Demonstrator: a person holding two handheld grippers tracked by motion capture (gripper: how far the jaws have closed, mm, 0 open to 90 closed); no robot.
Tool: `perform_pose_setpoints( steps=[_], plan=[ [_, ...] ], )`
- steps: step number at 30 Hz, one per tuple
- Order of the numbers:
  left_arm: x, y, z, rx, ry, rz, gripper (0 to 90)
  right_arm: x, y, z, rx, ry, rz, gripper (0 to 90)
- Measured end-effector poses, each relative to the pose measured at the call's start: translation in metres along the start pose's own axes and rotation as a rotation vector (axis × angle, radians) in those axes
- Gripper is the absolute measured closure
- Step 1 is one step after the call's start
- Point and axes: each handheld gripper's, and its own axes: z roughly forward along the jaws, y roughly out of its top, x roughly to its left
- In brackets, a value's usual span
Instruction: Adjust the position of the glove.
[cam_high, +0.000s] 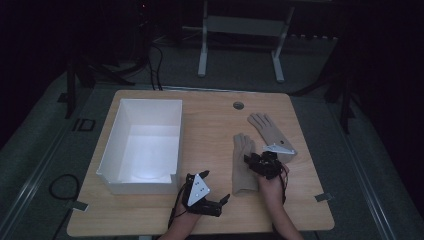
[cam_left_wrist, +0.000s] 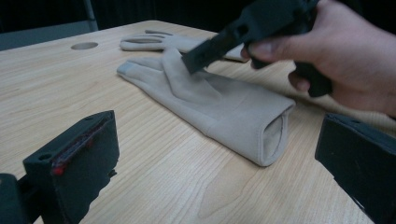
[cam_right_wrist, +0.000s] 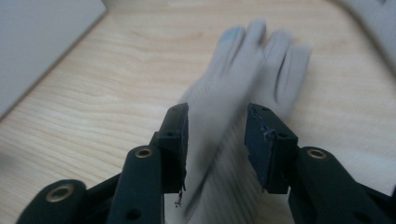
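A beige glove (cam_high: 243, 167) lies flat on the wooden table (cam_high: 210, 125), fingers pointing away, cuff toward me. My right gripper (cam_high: 253, 161) hovers low over its palm. In the right gripper view its jaws (cam_right_wrist: 217, 135) stand apart over the blurred glove (cam_right_wrist: 243, 70), and the pads do not press on it. A second beige glove (cam_high: 267, 131) lies just beyond to the right. My left gripper (cam_high: 216, 186) rests near the front edge, left of the cuff (cam_left_wrist: 275, 137). It is open (cam_left_wrist: 219, 140) with nothing between its jaws. One finger (cam_left_wrist: 215, 46) of the right gripper shows above the glove.
A white open box (cam_high: 107, 145) stands on the left half of the table, and its side (cam_right_wrist: 42, 42) appears in the right gripper view. A round cable hole (cam_high: 238, 105) sits near the far edge. Bare wood lies between the box and the gloves.
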Motion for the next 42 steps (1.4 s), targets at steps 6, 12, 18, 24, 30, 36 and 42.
perform_pose_setpoints(
  steps=[6, 12, 18, 24, 30, 36, 42],
  plan=[
    [0.000, 0.000, 0.000, 0.001, -0.002, 0.001, 0.2, -0.009, 0.013, -0.016, -0.045, 0.009, -0.082, 56.8],
    [0.000, 0.000, 0.000, 0.002, -0.001, 0.000, 0.2, -0.029, 0.023, -0.032, -0.078, -0.004, -0.116, 57.5],
    [0.000, 0.000, 0.000, 0.001, -0.002, -0.003, 0.2, -0.048, 0.034, -0.042, -0.082, -0.024, -0.167, 58.4],
    [0.000, 0.000, 0.000, 0.001, -0.001, -0.006, 0.2, -0.065, 0.045, -0.042, -0.068, -0.057, -0.189, 58.3],
    [0.001, 0.000, 0.000, 0.000, -0.002, -0.006, 0.2, -0.079, 0.054, -0.039, -0.065, -0.083, -0.201, 54.2],
    [0.001, 0.000, 0.000, 0.000, -0.001, -0.008, 0.2, -0.097, 0.062, -0.032, -0.033, -0.089, -0.204, 56.2],
    [0.001, 0.000, 0.000, 0.001, -0.001, -0.008, 0.2, -0.112, 0.062, -0.019, -0.010, -0.098, -0.189, 56.6]
  ],
)
